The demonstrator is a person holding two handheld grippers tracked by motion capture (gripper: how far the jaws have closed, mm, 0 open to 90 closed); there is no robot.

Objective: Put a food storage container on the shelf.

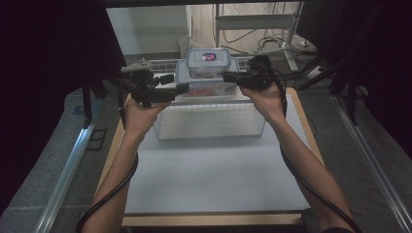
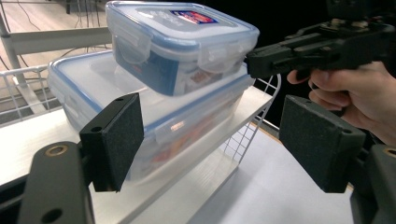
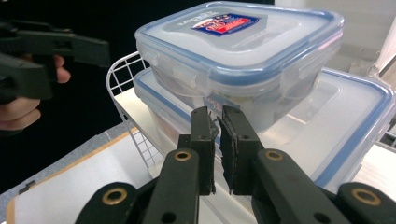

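- Looking at the small clear plastic box with the blue-rimmed clip lid (image 1: pixel 209 63): it sits on top of the bigger flat clear box with a blue-edged lid (image 1: pixel 206 87), and both rest on a white shelf board atop the white wire basket (image 1: pixel 209 121) at the far side of the bench (image 1: pixel 214 179).
- The left gripper (image 2: pixel 210 140) is wide open, pads either side of the big box's corner but not touching.
- The right gripper (image 3: pixel 218 140) has its jaws nearly together just in front of the boxes; I see nothing between them.
- My guess is the stack is about to be lifted. I'd open the right one too, take the lower box on both short sides, and keep it level so the top box doesn't slide.
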